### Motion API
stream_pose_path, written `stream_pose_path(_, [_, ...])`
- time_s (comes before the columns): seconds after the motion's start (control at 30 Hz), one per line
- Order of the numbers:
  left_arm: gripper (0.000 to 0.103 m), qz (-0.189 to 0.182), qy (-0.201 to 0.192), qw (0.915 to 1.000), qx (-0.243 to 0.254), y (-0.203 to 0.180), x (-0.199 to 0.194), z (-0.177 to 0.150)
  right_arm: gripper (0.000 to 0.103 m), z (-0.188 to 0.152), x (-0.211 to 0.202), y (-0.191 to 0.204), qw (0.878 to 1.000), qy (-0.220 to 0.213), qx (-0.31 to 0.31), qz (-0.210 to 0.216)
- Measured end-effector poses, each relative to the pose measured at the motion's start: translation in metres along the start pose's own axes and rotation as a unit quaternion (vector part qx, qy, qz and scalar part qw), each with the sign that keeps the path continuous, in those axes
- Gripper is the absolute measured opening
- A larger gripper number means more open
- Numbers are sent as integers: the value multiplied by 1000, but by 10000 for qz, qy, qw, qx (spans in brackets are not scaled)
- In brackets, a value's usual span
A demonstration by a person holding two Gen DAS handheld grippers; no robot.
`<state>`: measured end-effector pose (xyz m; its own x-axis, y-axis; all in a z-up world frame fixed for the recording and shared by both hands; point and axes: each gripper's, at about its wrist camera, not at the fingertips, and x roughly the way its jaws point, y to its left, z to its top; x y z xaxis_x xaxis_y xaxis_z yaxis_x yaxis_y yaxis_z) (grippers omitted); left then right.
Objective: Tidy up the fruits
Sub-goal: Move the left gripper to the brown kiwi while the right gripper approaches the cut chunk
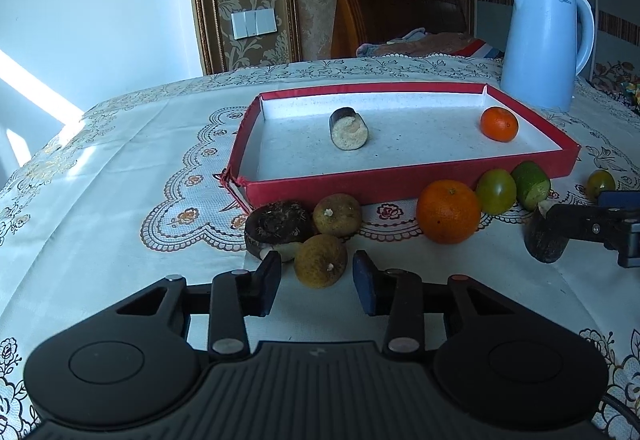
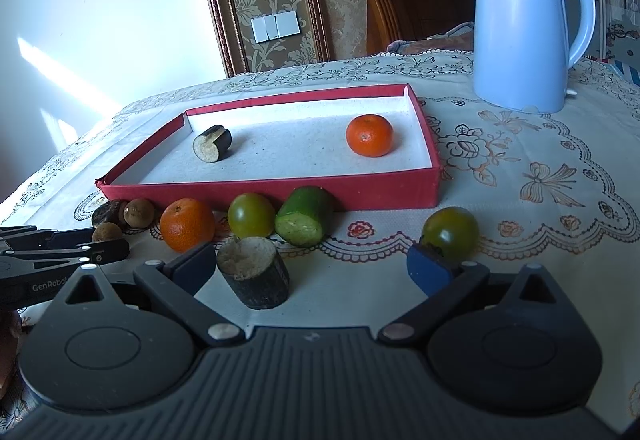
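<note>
Right claw stood spread wide, ungrasping; dark cut stump upright between fingers, hugging the frame-left one.

hidden and cut-off bits around the red box

in the left view the right gripper runs off the frame at 3 o'clock, its fingers covering part of the dark stub, so its grip cannot be told there; the lone tomato sits half behind it. the box front wall hides the backs of the fruit lined against it. in the right view the left gripper is cut at 9 o'clock, and the brown fruits behind it are too small to name.
</note>
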<state>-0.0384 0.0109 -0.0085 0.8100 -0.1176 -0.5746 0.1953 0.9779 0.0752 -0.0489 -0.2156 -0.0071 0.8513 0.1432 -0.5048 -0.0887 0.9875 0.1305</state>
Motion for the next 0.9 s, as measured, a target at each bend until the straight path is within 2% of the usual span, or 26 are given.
stream_pose_path(0.27, [38,-56,55,9998,-155,1,7,4,102,-1,-1,2,10000,10,-34,-10])
stream_pose_path(0.33, [31,-5,48,9997,-220,4,7,3,101,-1,-2,3,10000,-15,-69,-37])
stream_pose_path(0.43, [29,-69,40,9993,-371,9,7,2,101,-2,-4,7,9998,-65,-166,-92])
stream_pose_path(0.9, [29,-82,40,9992,-393,13,8,2,96,-2,-1,33,9956,38,-892,-279])
